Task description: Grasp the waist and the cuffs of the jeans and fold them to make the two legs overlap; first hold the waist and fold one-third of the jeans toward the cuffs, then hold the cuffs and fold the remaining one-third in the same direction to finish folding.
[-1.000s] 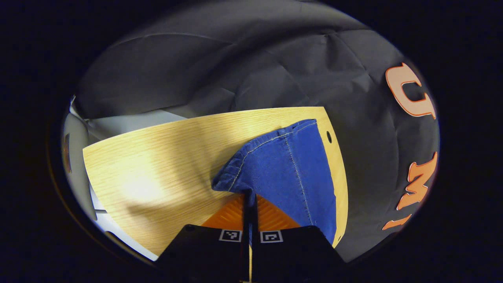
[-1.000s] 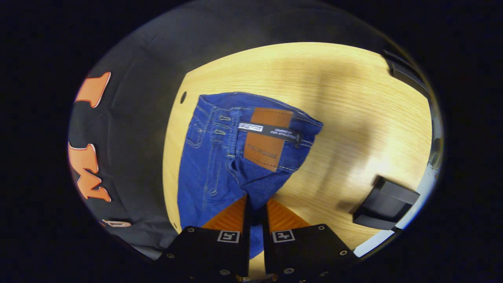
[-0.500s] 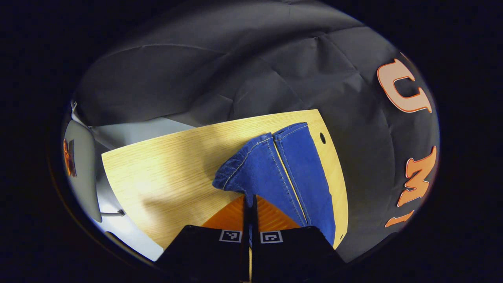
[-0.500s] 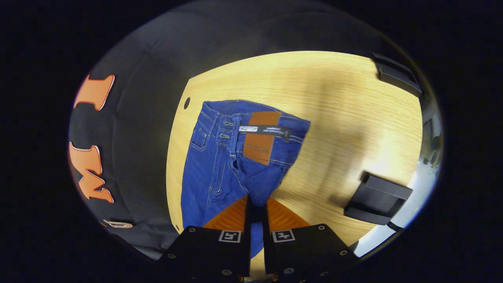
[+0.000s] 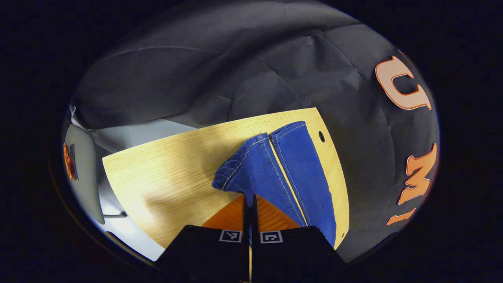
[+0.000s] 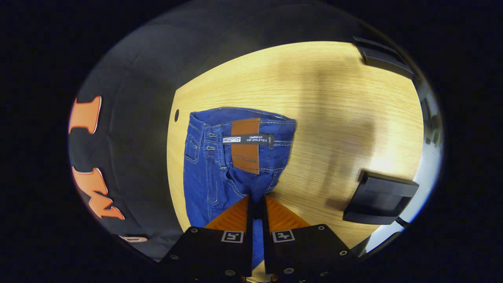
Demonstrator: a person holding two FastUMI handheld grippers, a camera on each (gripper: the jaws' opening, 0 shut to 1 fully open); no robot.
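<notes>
Blue jeans lie on a light wooden table. In the left gripper view the two cuffs (image 5: 271, 157) lie side by side toward the table's far right corner, and my left gripper (image 5: 249, 202) is shut on the near leg's cuff edge, which is lifted off the wood. In the right gripper view the waist (image 6: 239, 145), with its brown leather patch (image 6: 245, 146), is folded over itself. My right gripper (image 6: 257, 204) is shut on the waist fabric just below the patch.
The table (image 5: 169, 169) ends close to the right of the jeans, with a small hole (image 5: 321, 136) near that corner and the black cloth wall beyond. A black box-like object (image 6: 379, 196) sits on the table to the right of the waist. A grey chair (image 5: 80, 169) stands past the far left edge.
Both grippers kept their hold while carrying the raised denim sideways. The lifted leg has come to lie beside the other, and the waist with its patch now sits more squarely.
</notes>
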